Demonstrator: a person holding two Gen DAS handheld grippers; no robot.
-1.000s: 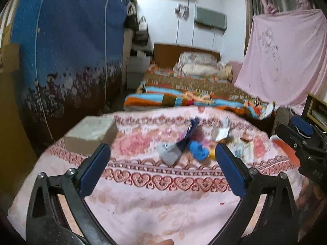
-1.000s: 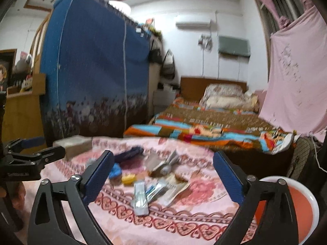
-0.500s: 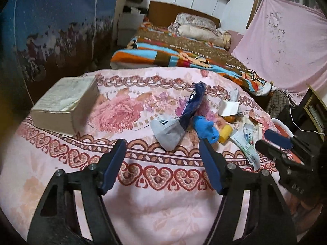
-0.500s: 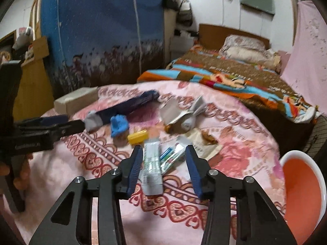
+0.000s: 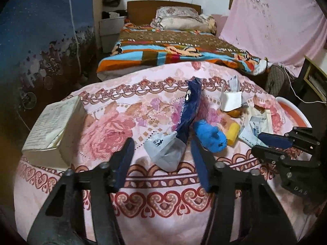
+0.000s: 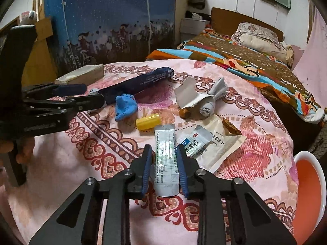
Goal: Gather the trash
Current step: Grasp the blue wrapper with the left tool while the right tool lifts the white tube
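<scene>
Trash lies on a pink flowered tablecloth (image 5: pixel 163 204). My left gripper (image 5: pixel 162 143) is open, its fingers on either side of a crumpled white-grey wrapper (image 5: pixel 163 153), which adjoins a long dark blue packet (image 5: pixel 190 110). A blue crumpled glove (image 5: pixel 210 134) and a yellow cap (image 5: pixel 233 134) lie to the right. My right gripper (image 6: pixel 164 152) has closed its fingers around a long white sachet (image 6: pixel 165 159) lying on the cloth. Beside it are a blue-white medicine packet (image 6: pixel 194 143), the yellow cap (image 6: pixel 148 121) and the blue glove (image 6: pixel 124 106).
A thick book (image 5: pixel 53 130) lies at the table's left. An orange basin with a white rim (image 6: pixel 308 187) stands at the right, below the table edge. Torn white paper (image 6: pixel 188 96), a rolled grey wrapper (image 6: pixel 208 106) and brown scraps (image 6: pixel 231 128) lie farther back. A bed (image 5: pixel 173 47) is behind.
Both grippers came down and forward to the table and narrowed. The right one closed around the white sachet; the left one moved in around the white-grey wrapper.
</scene>
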